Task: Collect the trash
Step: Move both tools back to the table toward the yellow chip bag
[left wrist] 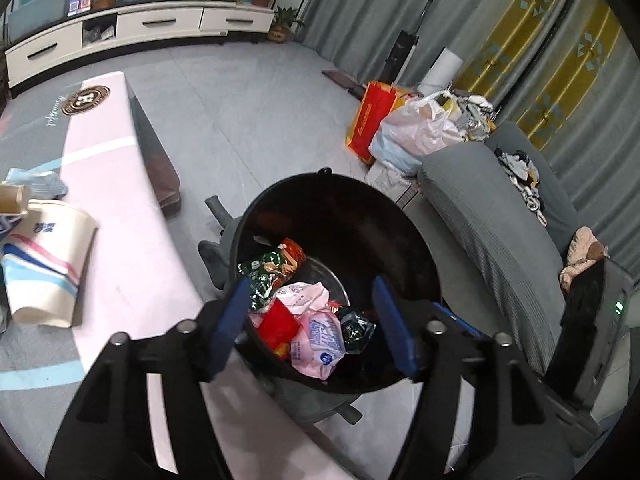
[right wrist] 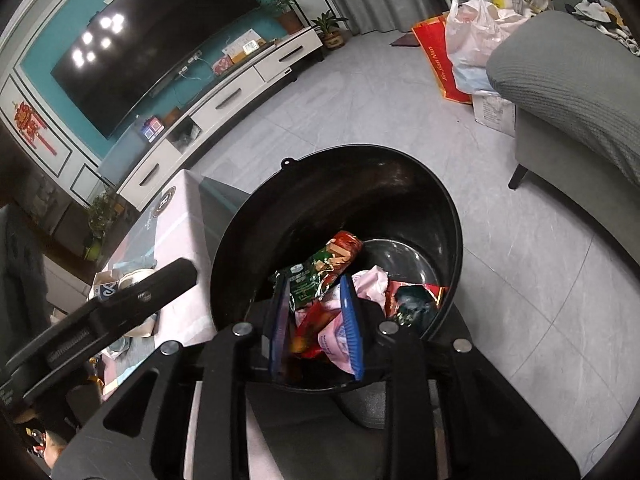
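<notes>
A black round trash bin (left wrist: 340, 196) (right wrist: 320, 184) stands beside the table and holds several wrappers: a green snack bag (left wrist: 264, 272) (right wrist: 308, 276), pink packets (left wrist: 316, 332) (right wrist: 374, 280) and a red wrapper (left wrist: 278, 326). My left gripper (left wrist: 312, 320) is open and empty above the bin's near rim. My right gripper (right wrist: 316, 320) hovers over the bin with its jaws partly apart and nothing between them. A paper cup (left wrist: 48, 264) lies on its side on the table at the left.
The pink-covered table (left wrist: 120, 200) lies left of the bin with cloth and a cup on it. A grey sofa (left wrist: 500, 248) is at the right. Bags (left wrist: 416, 128) stand by the curtain. The TV cabinet (left wrist: 140, 28) is at the far wall.
</notes>
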